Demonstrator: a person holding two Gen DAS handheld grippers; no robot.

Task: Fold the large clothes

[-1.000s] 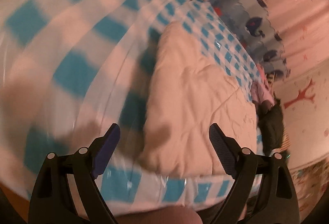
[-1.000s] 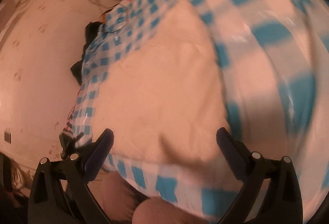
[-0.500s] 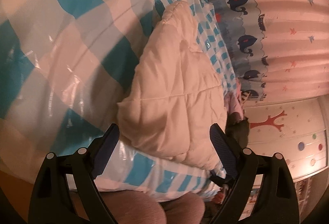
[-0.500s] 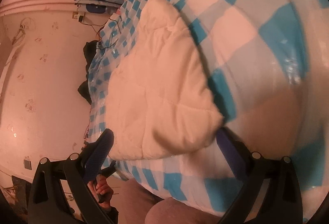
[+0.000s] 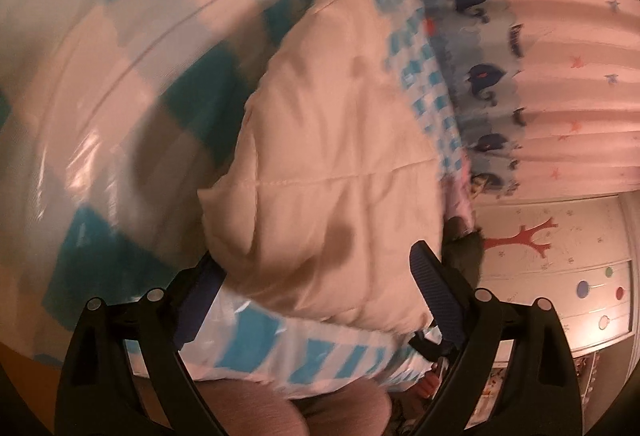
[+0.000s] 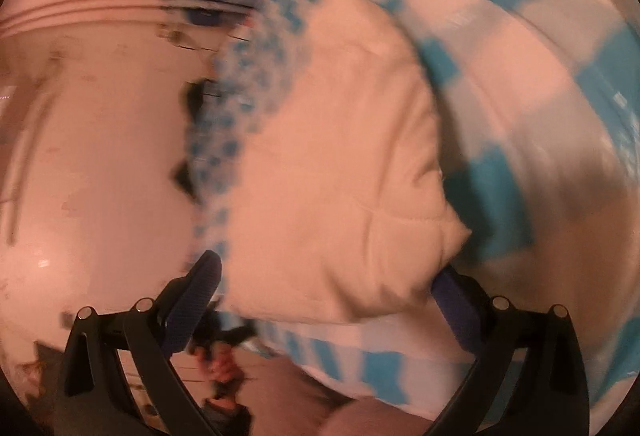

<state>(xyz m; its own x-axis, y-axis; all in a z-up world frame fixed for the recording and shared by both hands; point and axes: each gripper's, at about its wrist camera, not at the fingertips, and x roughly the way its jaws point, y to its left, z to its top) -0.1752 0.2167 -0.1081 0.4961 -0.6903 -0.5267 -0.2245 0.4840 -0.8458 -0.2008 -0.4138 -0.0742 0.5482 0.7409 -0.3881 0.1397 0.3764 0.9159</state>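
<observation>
**poster1:** Coat (image 5: 340,172) first, since that's the thing being folded: cream, quilted and puffy, lying on a table with a blue-and-white checked plastic cover (image 5: 100,84). One padded corner sits right at the near edge of the table, a bit of the cover hanging down below it

**poster2:** and the grippers? holding it or not

**poster1:** Left gripper (image 5: 316,300) is spread wide, with the coat's near end between the two fingers. The corner bulges over the left finger (image 5: 198,300) and hides its tip, and the right one is clear of the fabric, so it isn't pinching anything. Right gripper (image 6: 324,292) is wide apart too, on the opposite corner of the same near edge. Coat fills the gap there, and the tip of its right finger (image 6: 456,312) is tucked behind the fabric. Both views are smeared, so I can't tell if the pads actually touch

**poster2:** anything else around?

**poster1:** Far edge of the table runs along a curtain with a whale print (image 5: 484,84) under pink stripes. Off the corner there's a white cupboard with a red tree sticker (image 5: 528,240)
</observation>
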